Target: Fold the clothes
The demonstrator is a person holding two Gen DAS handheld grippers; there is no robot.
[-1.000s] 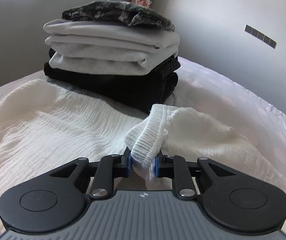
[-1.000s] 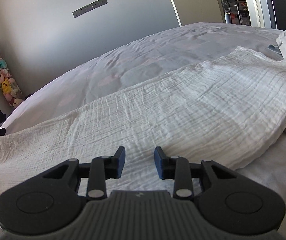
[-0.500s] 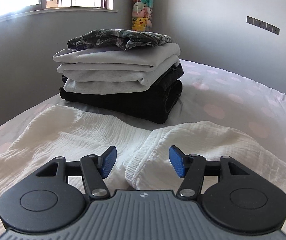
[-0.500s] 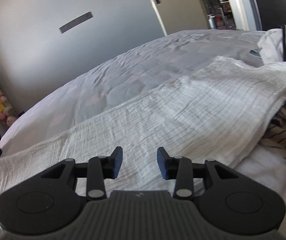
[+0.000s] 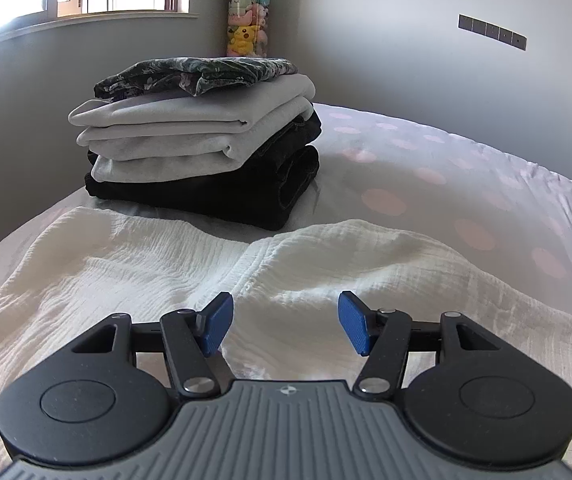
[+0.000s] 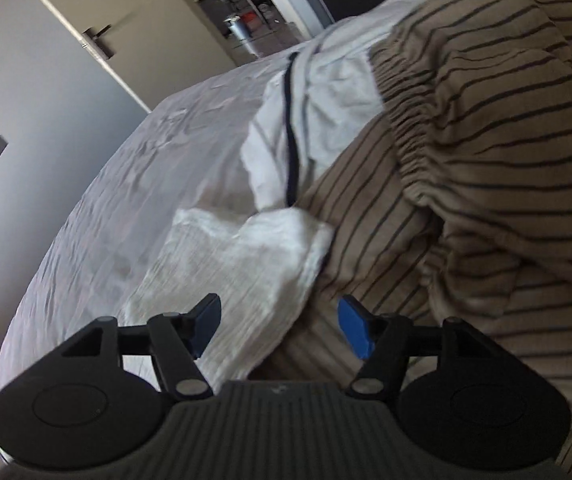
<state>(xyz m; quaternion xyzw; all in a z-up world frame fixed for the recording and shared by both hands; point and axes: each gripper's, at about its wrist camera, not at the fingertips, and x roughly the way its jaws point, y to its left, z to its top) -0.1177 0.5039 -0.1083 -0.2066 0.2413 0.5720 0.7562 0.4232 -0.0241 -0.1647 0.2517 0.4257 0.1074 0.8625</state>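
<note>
A cream crinkled garment lies spread on the bed, its ribbed waistband edge folded over in front of my left gripper. The left gripper is open and empty just above the cloth. In the right wrist view the other end of the cream garment lies under my right gripper, which is open and empty. A tan striped garment is heaped at its right side, partly over the cream cloth's edge.
A stack of folded clothes, black, grey and floral, stands on the bed behind the cream garment. A white garment with a dark stripe lies beyond. A toy tube stands in the corner. A door is at the back.
My left gripper has let go of the ribbed waistband, opened wide and drawn back. My right gripper has swung right to the garment's far end and opened wider; the striped heap now fills its view.
</note>
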